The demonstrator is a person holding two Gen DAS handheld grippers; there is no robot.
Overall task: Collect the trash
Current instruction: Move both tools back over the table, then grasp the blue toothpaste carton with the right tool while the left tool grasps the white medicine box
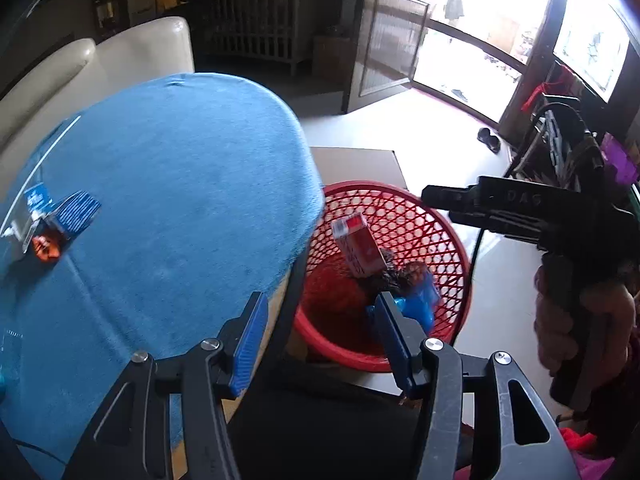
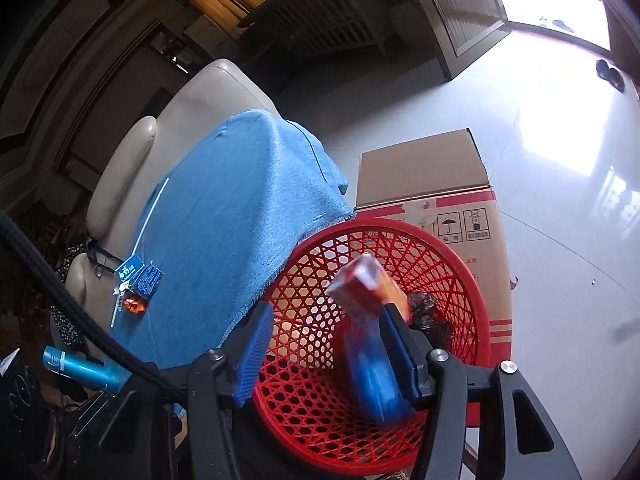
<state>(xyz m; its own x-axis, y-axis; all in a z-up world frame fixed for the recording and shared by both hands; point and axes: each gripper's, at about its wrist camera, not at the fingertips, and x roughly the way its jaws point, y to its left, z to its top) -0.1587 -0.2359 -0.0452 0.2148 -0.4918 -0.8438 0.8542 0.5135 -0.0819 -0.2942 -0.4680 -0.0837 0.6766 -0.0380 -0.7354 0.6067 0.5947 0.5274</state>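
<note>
A red mesh basket stands beside the table with the blue cloth. In it are a red and white carton, dark crumpled trash and a blue wrapper, which is blurred in the right wrist view. Blue packets and an orange wrapper lie on the cloth. My left gripper is open and empty at the table's edge. My right gripper is open above the basket; it also shows from the side in the left wrist view.
A cardboard box stands behind the basket. A cream sofa is beyond the table. A teal canister lies at the lower left. A white stick lies on the cloth. A loaded cart is on the right.
</note>
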